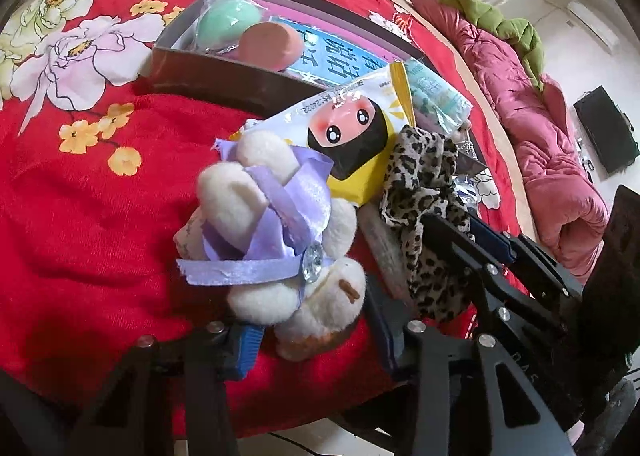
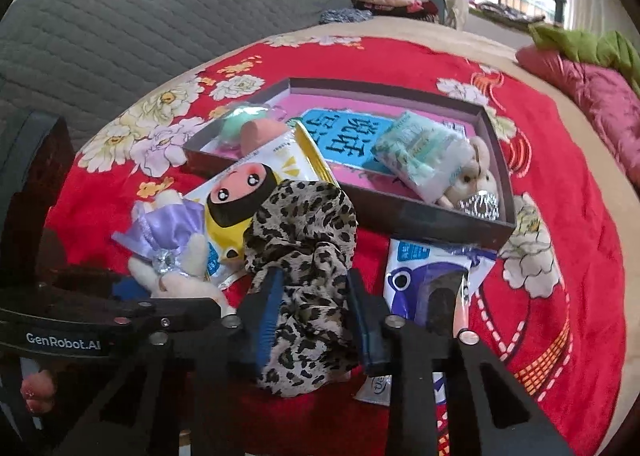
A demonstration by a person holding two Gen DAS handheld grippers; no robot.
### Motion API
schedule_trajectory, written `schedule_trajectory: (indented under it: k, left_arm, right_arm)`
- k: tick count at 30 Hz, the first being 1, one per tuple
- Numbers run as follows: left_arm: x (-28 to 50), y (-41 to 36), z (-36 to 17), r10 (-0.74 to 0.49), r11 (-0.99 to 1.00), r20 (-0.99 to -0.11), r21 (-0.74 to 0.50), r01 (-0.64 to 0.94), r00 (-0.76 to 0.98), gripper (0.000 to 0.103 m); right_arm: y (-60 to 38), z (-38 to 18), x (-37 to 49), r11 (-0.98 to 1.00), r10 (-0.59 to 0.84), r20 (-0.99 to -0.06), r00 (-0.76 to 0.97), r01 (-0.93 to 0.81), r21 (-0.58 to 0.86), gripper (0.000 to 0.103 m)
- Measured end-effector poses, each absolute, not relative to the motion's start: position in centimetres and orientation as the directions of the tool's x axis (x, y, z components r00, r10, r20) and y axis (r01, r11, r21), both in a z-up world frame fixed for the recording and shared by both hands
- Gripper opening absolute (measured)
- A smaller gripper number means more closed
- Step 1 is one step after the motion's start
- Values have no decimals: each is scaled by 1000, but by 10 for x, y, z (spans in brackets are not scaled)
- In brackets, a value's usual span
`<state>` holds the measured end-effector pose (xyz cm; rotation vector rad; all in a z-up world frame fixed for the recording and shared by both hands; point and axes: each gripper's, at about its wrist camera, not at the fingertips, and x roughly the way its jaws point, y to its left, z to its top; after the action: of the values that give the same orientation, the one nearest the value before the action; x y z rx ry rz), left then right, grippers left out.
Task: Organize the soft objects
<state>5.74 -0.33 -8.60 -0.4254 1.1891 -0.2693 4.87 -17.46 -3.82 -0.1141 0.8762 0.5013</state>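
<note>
Where each wrist looks: plush toy [image 1: 280, 256] between left jaws, leopard scrunchie [image 2: 304, 276] between right, both gripped.

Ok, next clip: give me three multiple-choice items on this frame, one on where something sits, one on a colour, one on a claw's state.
1. Where does the small plush rabbit lie?
A. Inside the shallow box
B. On the grey quilted cover
C. On the windowsill

2. What colour is the ribbon on the white plush toy?
A. Green
B. Lilac
C. Orange

3. What is the right claw doing?
A. Hanging wide open over the box
B. Gripping the blue packet
C. Straddling the leopard-print cloth

Answers:
1. A: the rabbit rests in the box's near right corner, beside a pale green packet.
2. B: pale purple satin wraps the toy.
3. C: both fingers flank the cloth, which fills the gap between them.
</note>
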Motion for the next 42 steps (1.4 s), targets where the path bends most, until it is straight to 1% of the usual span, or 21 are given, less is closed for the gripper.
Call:
schedule_trajectory:
  k: [2,4,7,16,25,42]
  left_arm:
    - [57,-3,-85,-417,892,-836,-452,-18,357,45]
    - [56,-4,-84,-415,893,-836,-449,-13,358,43]
    - [54,-5,-81,-404,900,-840,-436,-5,363,40]
    - [47,-10,-68,-374,919,-843,-392,34,385,38]
    - [37,-8,-37,-353,929,-810,-363,72,469,38]
    - [40,1,0,-254,961,-766,-269,65,591,38]
  right_arm:
    - [-176,-37,48,877,380,-757,532,-467,113,22]
    - [-179,-36,48,879,383,-753,535,-462,119,20]
    - [-182,-30,47,881,384,-737,555,-460,112,18]
    - [-194,-18,44,887,397,-706,586,-444,129,14]
    - [-204,-6,40,897,394,-674,625,-420,136,13]
    - [-225,17,38,911,394,-605,692,-379,160,13]
